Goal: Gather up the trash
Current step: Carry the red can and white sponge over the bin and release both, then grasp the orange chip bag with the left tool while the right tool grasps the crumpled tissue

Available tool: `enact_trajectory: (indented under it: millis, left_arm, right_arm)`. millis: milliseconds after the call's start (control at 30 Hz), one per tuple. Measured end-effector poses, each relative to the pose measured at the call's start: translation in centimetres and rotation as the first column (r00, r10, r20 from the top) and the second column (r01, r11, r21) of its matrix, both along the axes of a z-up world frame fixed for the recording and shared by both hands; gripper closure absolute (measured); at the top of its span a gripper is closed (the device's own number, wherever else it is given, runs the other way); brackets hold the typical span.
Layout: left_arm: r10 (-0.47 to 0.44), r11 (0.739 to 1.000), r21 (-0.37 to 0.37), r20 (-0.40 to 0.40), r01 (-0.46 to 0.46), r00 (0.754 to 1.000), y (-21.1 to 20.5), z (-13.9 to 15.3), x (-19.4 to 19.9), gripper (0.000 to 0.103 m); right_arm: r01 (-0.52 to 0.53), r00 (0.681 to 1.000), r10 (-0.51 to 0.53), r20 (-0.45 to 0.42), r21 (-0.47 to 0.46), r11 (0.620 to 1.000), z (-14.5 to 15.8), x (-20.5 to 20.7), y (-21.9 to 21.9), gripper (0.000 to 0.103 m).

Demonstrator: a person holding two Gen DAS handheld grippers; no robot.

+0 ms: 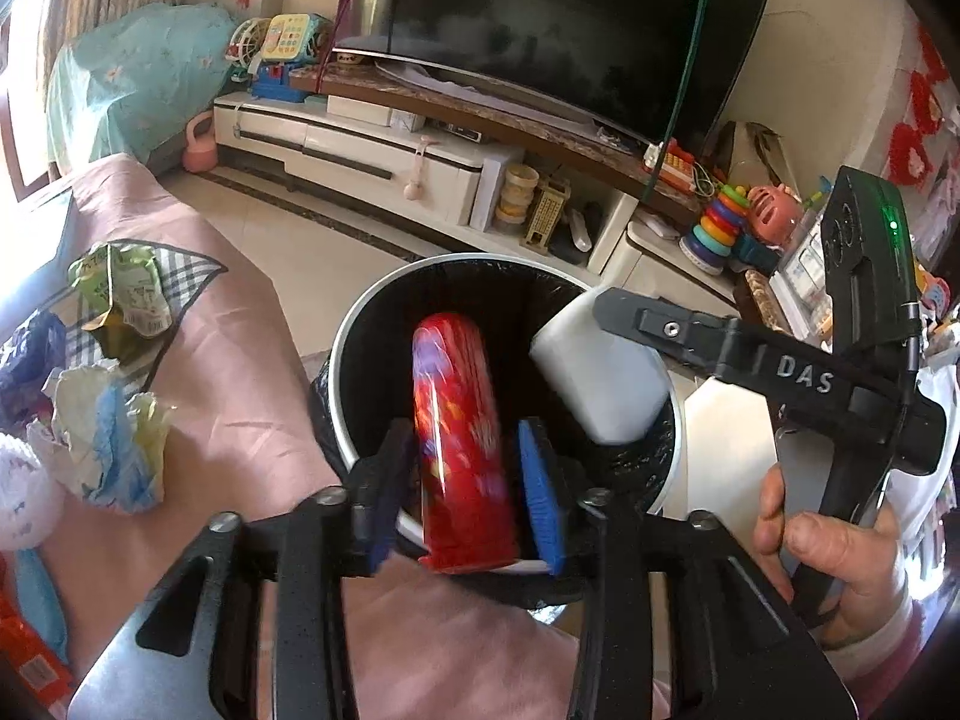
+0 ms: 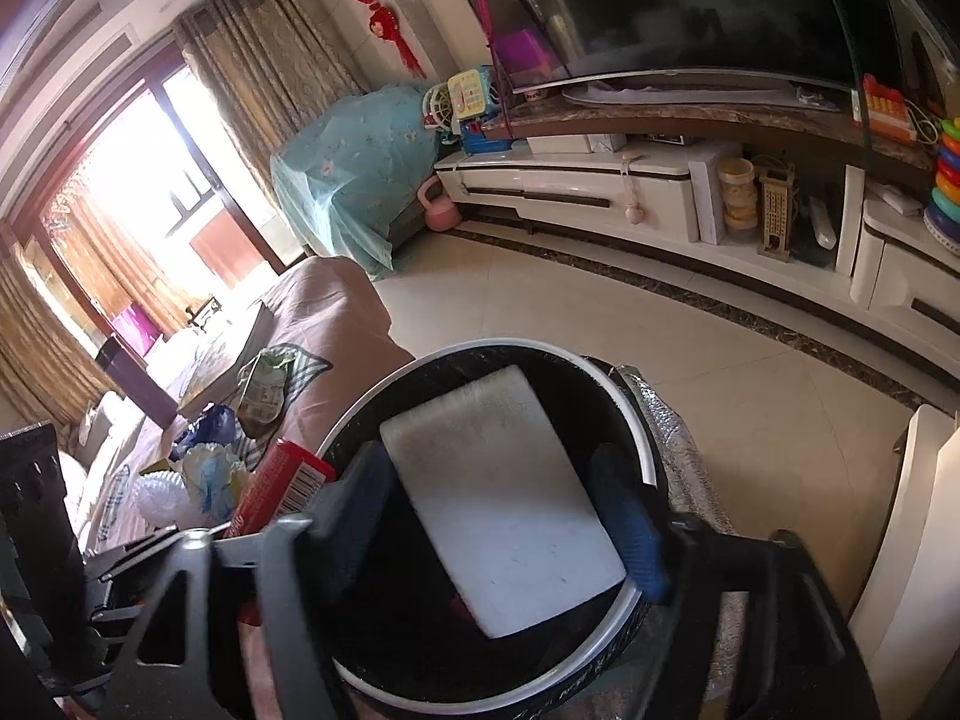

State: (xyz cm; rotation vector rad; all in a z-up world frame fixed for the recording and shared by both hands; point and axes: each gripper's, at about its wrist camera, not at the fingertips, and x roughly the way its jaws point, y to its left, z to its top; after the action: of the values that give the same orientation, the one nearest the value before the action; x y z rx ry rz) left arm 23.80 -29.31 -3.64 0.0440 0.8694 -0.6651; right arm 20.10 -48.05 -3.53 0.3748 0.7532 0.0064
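A round trash bin (image 1: 360, 324) with a black liner and white rim stands beside the pink-covered table. My left gripper (image 1: 465, 498) sits over the bin with a red patterned can (image 1: 459, 438) between its blue pads; the pads stand slightly off the can. My right gripper (image 2: 504, 516) is over the bin (image 2: 636, 438) with a white foam block (image 2: 498, 498) between its fingers; gaps show at both sides. The block also shows in the left wrist view (image 1: 600, 384).
On the pink cloth (image 1: 240, 372) lie a green wrapper (image 1: 123, 300), crumpled paper (image 1: 102, 426) and a blue bag (image 1: 27, 354). A TV cabinet (image 1: 372, 150) with toys stands beyond the tiled floor. A white cabinet (image 2: 918, 540) is at the right.
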Motion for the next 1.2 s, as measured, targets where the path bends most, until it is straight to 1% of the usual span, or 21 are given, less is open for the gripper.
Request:
enact_trajectory:
  millis: [33,67,133,267,367,433,567,733,833,933,1033,1200]
  left_arm:
    - [0.008,1.000,-0.002,0.006,-0.008,1.000,0.3,0.1,-0.2,0.049]
    - [0.013,1.000,-0.005,0.011,-0.013,1.000,0.5,0.2,-0.4,0.045]
    - [0.018,1.000,-0.006,0.017,-0.018,1.000,0.9,0.4,-0.7,0.044]
    - [0.040,0.999,-0.005,0.046,-0.040,0.998,2.9,0.9,-2.2,0.032]
    - [0.066,0.998,0.003,0.063,-0.067,0.996,4.8,0.9,-3.7,0.028]
    - [0.092,0.996,0.006,0.062,-0.093,0.994,6.4,0.7,-4.5,0.028]
    - [0.146,0.989,-0.001,0.033,-0.146,0.989,9.7,0.1,-5.9,0.027]
    - [0.222,0.975,-0.007,0.034,-0.222,0.974,14.2,-0.1,-7.8,0.027]
    - [0.273,0.962,-0.018,0.035,-0.272,0.961,16.8,-0.1,-8.8,0.027]
    - [0.332,0.943,-0.027,0.042,-0.331,0.942,19.1,-0.2,-9.7,0.027]
    - [0.372,0.928,-0.046,0.018,-0.371,0.928,21.4,-0.5,-10.1,0.027]
    - [0.421,0.906,-0.052,-0.009,-0.421,0.907,23.9,-1.3,-10.3,0.027]
  right_arm:
    - [0.003,1.000,-0.003,0.004,-0.003,1.000,0.1,-0.1,0.0,0.020]
    - [0.009,1.000,-0.009,0.008,-0.009,1.000,0.2,-0.3,0.0,0.016]
    - [0.020,1.000,-0.020,0.011,-0.012,1.000,0.3,-0.6,0.1,0.015]
    - [0.026,0.999,-0.026,0.024,0.002,1.000,0.7,-1.6,0.7,0.014]
    - [0.020,0.999,-0.020,0.042,-0.005,1.000,1.1,-2.7,1.8,0.008]
    - [0.009,0.999,-0.009,0.053,0.005,1.000,1.1,-3.5,2.8,0.005]
    - [-0.026,0.998,0.025,0.052,0.010,1.000,0.7,-4.7,5.3,0.005]
    - [-0.090,0.995,0.090,0.050,-0.009,0.996,0.3,-5.7,9.1,0.005]
    - [-0.136,0.989,0.138,0.052,-0.041,0.990,0.0,-6.1,11.6,0.005]
    - [-0.192,0.979,0.195,0.051,-0.059,0.980,-0.6,-6.1,14.0,0.005]
    - [-0.241,0.969,0.244,0.034,-0.064,0.968,-1.3,-6.1,16.2,0.005]
    - [-0.278,0.959,0.281,0.027,-0.077,0.958,-1.7,-5.7,18.5,0.005]
